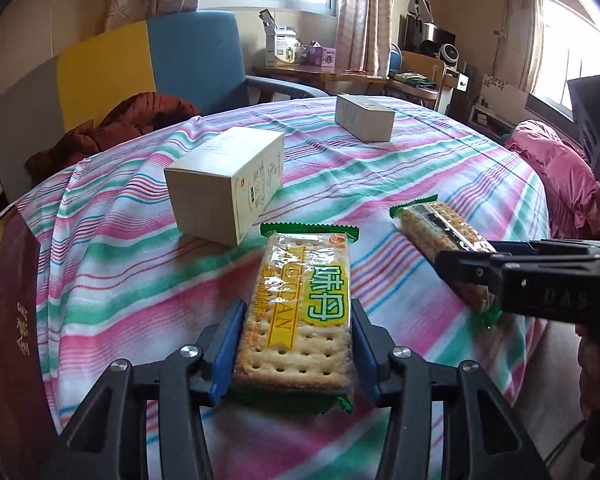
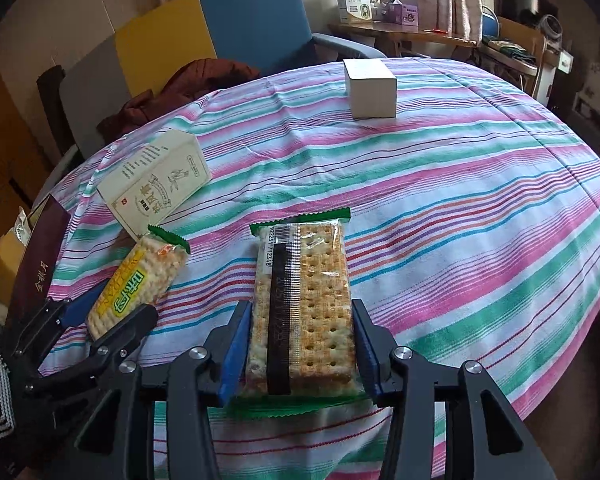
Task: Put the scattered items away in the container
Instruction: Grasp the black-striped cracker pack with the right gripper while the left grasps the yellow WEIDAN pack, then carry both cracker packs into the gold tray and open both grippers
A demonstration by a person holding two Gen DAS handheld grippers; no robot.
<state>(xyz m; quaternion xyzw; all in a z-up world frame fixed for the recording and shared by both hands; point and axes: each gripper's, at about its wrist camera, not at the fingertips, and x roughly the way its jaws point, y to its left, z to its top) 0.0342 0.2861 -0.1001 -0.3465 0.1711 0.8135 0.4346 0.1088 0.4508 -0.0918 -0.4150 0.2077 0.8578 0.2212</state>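
Observation:
My left gripper (image 1: 298,316) is shut on a cracker pack with a yellow-green label (image 1: 300,312), just above the striped tablecloth; it also shows in the right wrist view (image 2: 138,280). My right gripper (image 2: 302,320) is shut on a second cracker pack (image 2: 304,304), barcode side up; it also shows in the left wrist view (image 1: 440,236). A cream box (image 1: 228,184) lies on its side ahead of the left gripper. A white box (image 2: 370,88) stands farther back. A dark red container (image 1: 12,340) is at the left edge.
The round table's striped cloth (image 2: 460,208) falls off at the edges. A blue and yellow chair (image 1: 172,60) with a brown garment (image 1: 112,128) stands behind the table. A pink cloth (image 1: 556,168) lies to the right. A cluttered desk (image 1: 320,72) is by the window.

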